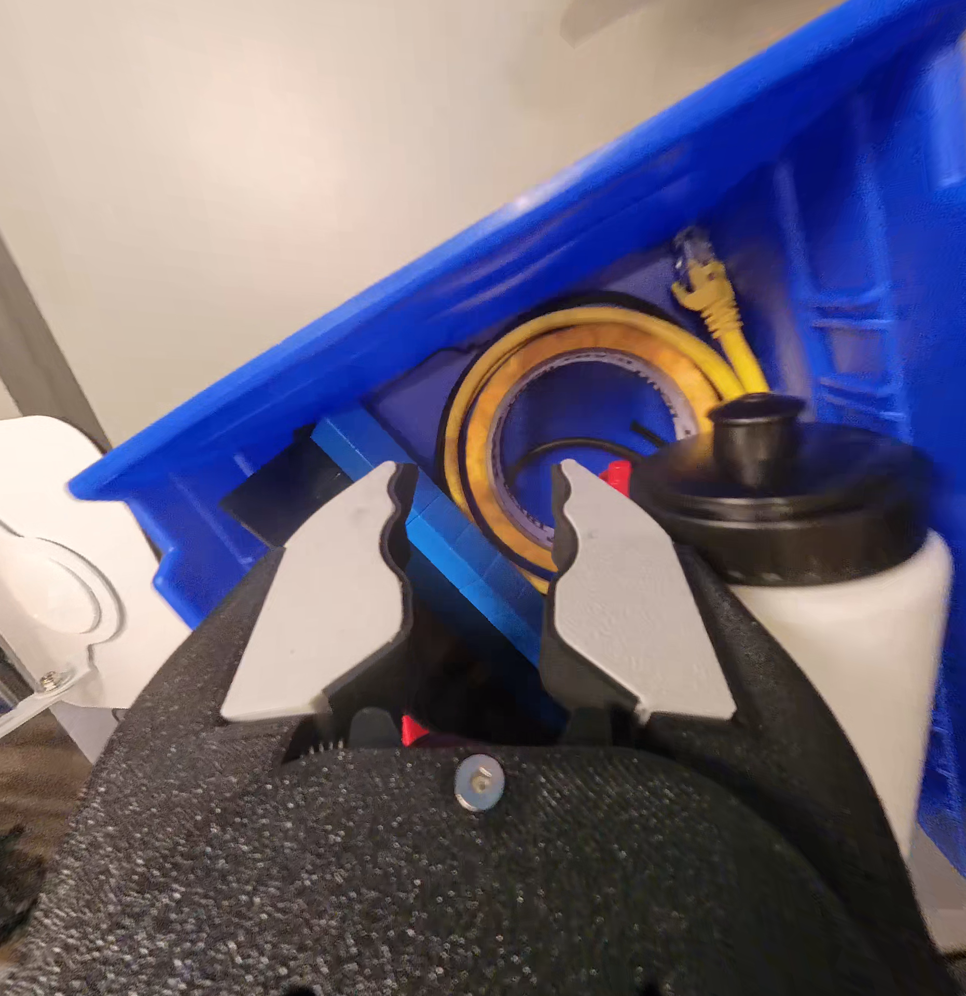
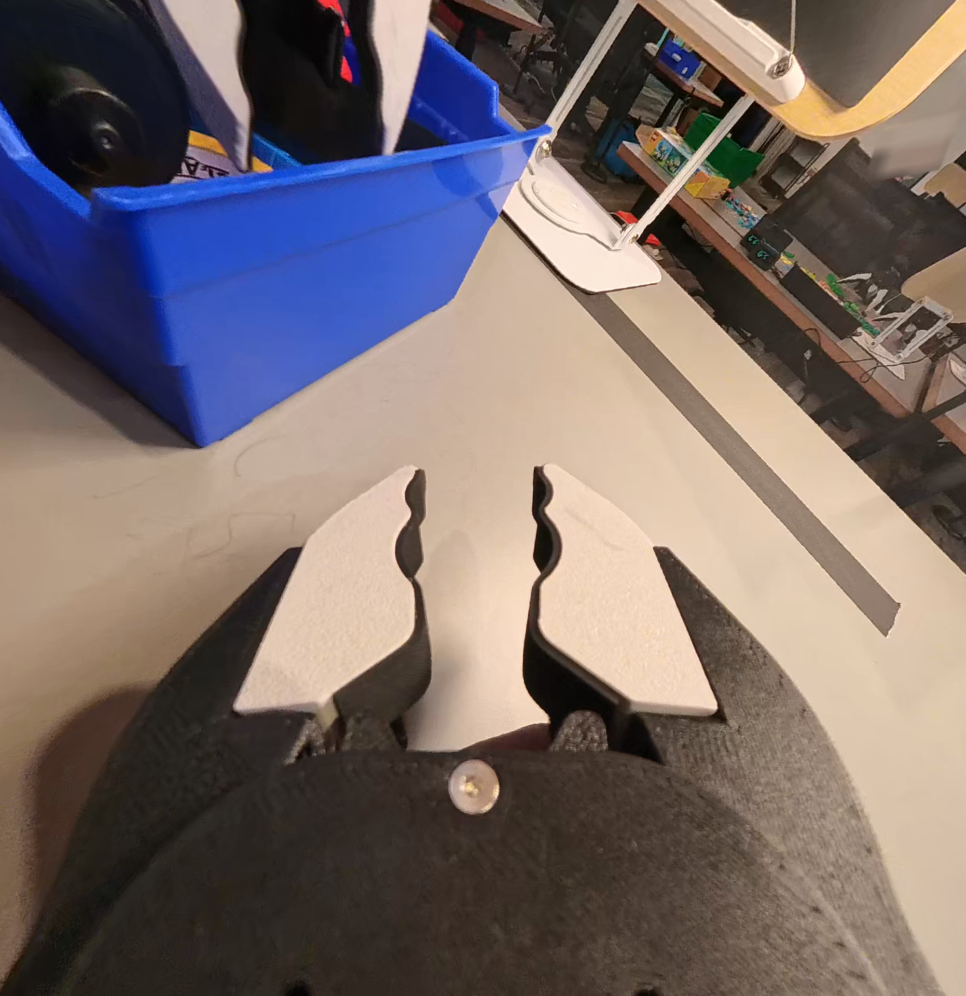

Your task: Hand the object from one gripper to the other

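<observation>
My left gripper (image 1: 478, 471) is open and empty, reaching down into a blue bin (image 1: 470, 253). Under its fingers lie a light blue brick bar (image 1: 459, 531), a roll of yellow tape (image 1: 578, 345) and a coiled yellow network cable (image 1: 710, 307). A white bottle with a black cap (image 1: 782, 501) lies just right of the right finger. My right gripper (image 2: 478, 474) is open and empty, low over the bare table (image 2: 524, 377) in front of the bin (image 2: 287, 280). The left gripper (image 2: 319, 81) shows inside the bin in the right wrist view.
A white lamp base (image 2: 583, 237) with a slanted arm stands on the table beside the bin; it also shows in the left wrist view (image 1: 49, 571). A dark tape strip (image 2: 739, 458) runs along the table near its right edge. Cluttered benches stand beyond.
</observation>
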A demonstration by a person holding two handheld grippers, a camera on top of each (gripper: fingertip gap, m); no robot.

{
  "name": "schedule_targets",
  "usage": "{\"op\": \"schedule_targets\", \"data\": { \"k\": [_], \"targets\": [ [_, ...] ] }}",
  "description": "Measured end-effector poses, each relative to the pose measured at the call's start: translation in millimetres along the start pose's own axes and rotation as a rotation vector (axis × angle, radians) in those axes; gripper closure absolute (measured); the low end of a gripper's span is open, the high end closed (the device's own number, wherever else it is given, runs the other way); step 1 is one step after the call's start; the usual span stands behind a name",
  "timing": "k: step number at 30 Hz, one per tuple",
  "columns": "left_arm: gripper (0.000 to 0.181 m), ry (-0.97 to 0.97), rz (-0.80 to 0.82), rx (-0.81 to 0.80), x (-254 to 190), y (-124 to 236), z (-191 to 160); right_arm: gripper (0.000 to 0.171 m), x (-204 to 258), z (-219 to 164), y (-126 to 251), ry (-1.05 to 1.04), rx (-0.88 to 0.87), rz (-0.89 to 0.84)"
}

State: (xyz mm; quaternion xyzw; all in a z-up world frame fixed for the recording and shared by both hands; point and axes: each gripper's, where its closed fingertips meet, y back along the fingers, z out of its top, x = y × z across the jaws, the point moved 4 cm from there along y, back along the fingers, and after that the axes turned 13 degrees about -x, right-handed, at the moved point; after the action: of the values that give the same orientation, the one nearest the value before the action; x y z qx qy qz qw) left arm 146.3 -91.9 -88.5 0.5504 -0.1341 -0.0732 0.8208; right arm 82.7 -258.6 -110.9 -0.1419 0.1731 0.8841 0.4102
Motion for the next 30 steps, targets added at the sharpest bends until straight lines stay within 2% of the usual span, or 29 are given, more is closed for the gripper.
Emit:
{"op": "schedule_targets", "data": {
  "k": [1, 2, 5, 9, 11, 17, 30],
  "targets": [
    [0.135, 0.002, -0.007, 0.032, 2, -7, -3, 0.133, 1, 0, 0, 0.005, 0.002, 0.003],
    [0.144, 0.009, -0.01, 0.052, 4, -12, -6, 0.133, 1, -1, 1, 0.01, 0.004, 0.007],
    [0.153, 0.012, -0.051, 0.111, 3, -23, -17, 0.133, 4, -2, 2, 0.025, 0.009, 0.02],
    [0.157, -0.036, -0.051, 0.208, 1, -34, -33, 0.133, 6, -2, 3, 0.035, 0.009, 0.031],
    [0.163, -0.043, -0.055, 0.198, -1, -33, -32, 0.133, 6, -2, 3, 0.04, 0.01, 0.032],
    [0.163, -0.002, -0.088, 0.175, -6, -15, -32, 0.133, 6, -2, 3, 0.043, 0.01, 0.029],
    [0.164, 0.035, 0.264, 0.17, 24, 55, -40, 0.134, 10, -3, 2, 0.084, 0.023, 0.031]
  ]
}}
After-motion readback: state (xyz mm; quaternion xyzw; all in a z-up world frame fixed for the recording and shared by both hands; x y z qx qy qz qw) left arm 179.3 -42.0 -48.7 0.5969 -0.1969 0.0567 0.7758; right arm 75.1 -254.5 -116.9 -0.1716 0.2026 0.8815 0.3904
